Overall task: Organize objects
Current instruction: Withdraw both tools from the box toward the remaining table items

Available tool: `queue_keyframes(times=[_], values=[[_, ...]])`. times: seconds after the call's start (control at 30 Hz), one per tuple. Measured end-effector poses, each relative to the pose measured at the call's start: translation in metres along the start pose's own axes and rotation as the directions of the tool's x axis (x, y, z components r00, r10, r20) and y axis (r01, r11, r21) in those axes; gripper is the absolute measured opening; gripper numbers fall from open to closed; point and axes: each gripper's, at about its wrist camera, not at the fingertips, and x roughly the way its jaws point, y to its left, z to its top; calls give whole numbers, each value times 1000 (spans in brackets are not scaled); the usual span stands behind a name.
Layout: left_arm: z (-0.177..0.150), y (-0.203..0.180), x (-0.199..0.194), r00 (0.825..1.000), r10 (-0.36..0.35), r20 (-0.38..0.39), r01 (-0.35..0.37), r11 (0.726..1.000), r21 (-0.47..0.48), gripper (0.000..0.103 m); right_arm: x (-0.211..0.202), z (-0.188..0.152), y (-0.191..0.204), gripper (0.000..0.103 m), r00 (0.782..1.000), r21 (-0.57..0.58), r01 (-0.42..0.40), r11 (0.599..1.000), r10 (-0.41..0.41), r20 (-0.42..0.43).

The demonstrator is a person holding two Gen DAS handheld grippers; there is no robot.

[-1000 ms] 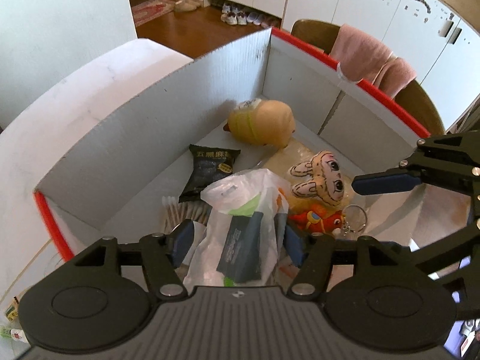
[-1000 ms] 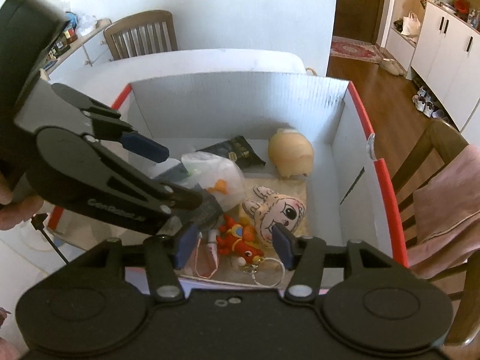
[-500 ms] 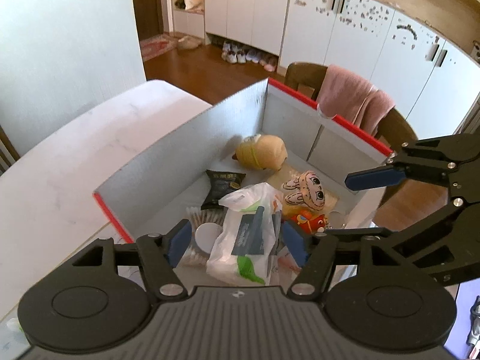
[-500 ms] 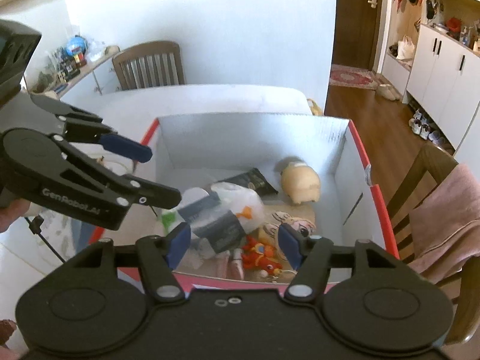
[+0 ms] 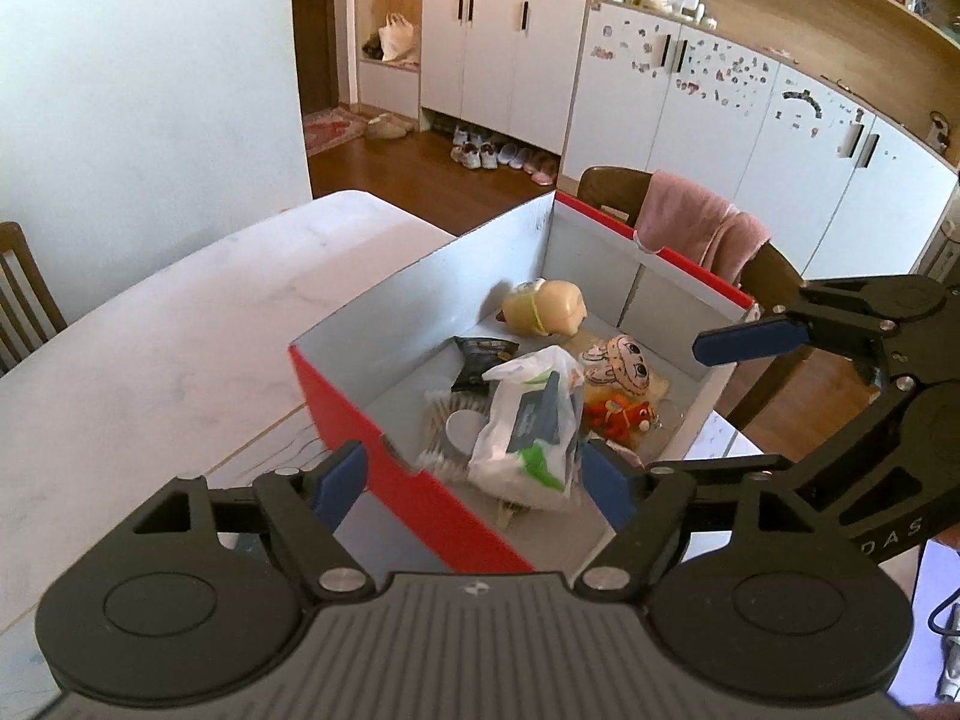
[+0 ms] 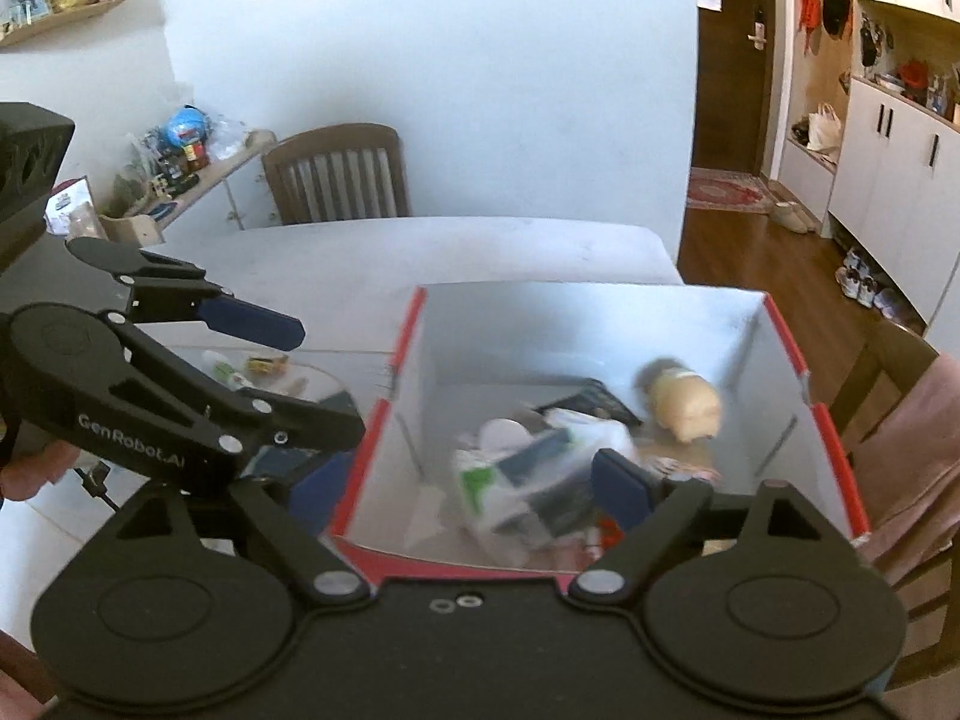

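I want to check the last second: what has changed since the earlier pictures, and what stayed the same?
Both claws, left claw and right claw, pulled back and up out of the red box, jaws just opening, nothing between them. The white plastic bag was left inside. The toys and snack packet stayed put.

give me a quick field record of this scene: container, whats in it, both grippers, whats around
container: red box with pale inner walls, open top, on a white table
contents: white plastic bag, black snack packet, tan plush, rabbit-face plush, orange toy
left gripper: open, holding nothing, jaws just opened wider
right gripper: open, holding nothing, jaws just opened wider
surroundings: pink towel over a chair behind the box
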Motion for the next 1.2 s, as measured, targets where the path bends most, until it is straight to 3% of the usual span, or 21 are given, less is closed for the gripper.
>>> queue_keyframes(times=[0.1,0.33,0.5,0.93,1.2], values=[[-8,8,-10,1000,3,11,-3,1000,3,78,2,0,14,102,1000,-3,6,1000,-6,6],[-25,37,-27,1000,-7,17,8,999,-34,87,14,3,41,102,1000,3,-4,1000,4,-6],[-38,60,-34,999,41,25,-41,999,-30,102,29,7,66,102,1000,-10,-12,1000,12,-29],[-70,140,-39,997,68,34,-63,989,-132,103,77,21,130,102,995,-93,-29,995,20,-95],[-81,187,-33,997,83,10,-80,986,-146,103,110,27,159,102,992,-126,-43,991,27,-126]])
